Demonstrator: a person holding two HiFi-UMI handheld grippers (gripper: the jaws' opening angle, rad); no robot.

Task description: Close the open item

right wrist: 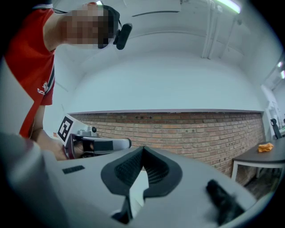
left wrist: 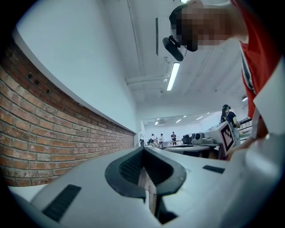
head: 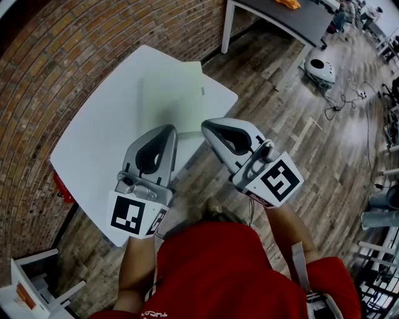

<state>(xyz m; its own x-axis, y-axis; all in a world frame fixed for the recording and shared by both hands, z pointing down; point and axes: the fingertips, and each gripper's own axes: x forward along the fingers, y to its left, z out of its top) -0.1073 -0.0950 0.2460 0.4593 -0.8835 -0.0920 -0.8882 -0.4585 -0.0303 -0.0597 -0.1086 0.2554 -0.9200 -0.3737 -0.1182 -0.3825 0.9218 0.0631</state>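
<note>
A flat pale green item (head: 171, 93) lies on the white table (head: 100, 137), with a small tab on its right edge; it looks flat and closed. My left gripper (head: 167, 129) hovers over the table's near edge, just short of the item, with its jaws shut and nothing between them. My right gripper (head: 206, 126) is beside it to the right, off the table's corner, also shut and empty. In the left gripper view the left gripper (left wrist: 143, 149) points up at wall and ceiling. In the right gripper view the right gripper (right wrist: 142, 148) faces the brick wall, and the item is hidden in both.
A brick wall (head: 56, 56) runs behind the table. A dark table (head: 287, 19) stands at the back right, with a white device (head: 321, 70) and cables on the wooden floor. A white chair (head: 31, 280) is at the lower left. Something red (head: 62, 187) hangs at the table's left edge.
</note>
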